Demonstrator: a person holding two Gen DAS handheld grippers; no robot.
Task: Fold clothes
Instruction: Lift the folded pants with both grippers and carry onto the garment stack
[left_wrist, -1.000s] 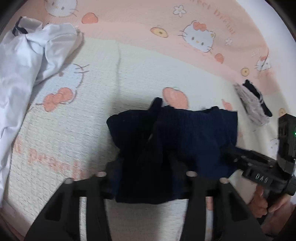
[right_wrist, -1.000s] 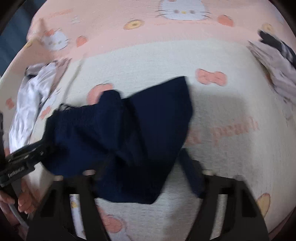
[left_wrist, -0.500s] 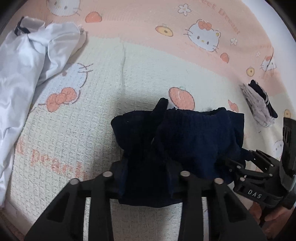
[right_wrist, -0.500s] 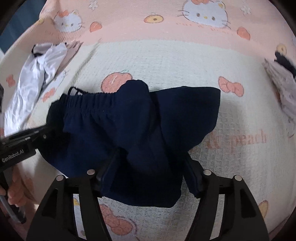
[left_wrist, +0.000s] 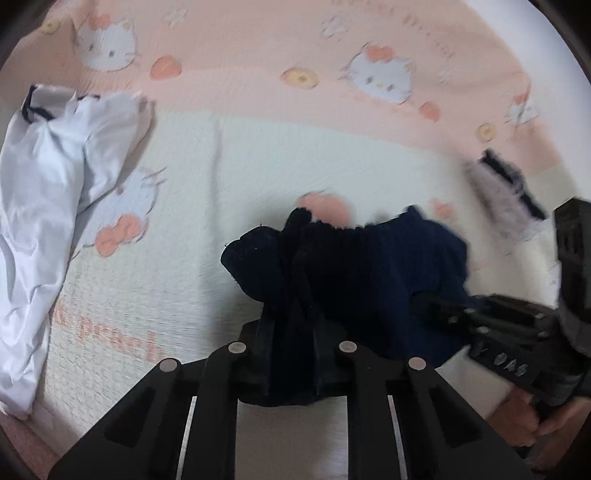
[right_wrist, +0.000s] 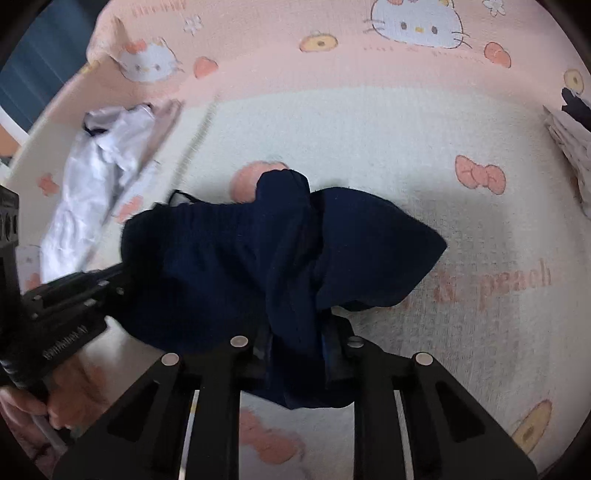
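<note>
A cream and pink cartoon-cat blanket (left_wrist: 229, 177) covers the bed. Nearest, at bottom centre of the left view, the left hand-held gripper (left_wrist: 291, 354) has just been closing and now pinches a bunched edge of the navy shorts (left_wrist: 369, 280). In the right view the right hand-held gripper (right_wrist: 299, 354) has likewise just closed on the shorts' other side, the cloth draped between the two above the blanket. Farther off, a white garment (left_wrist: 44, 221) lies crumpled at the left, and a grey and dark piece (left_wrist: 506, 192) at the right edge.
</note>
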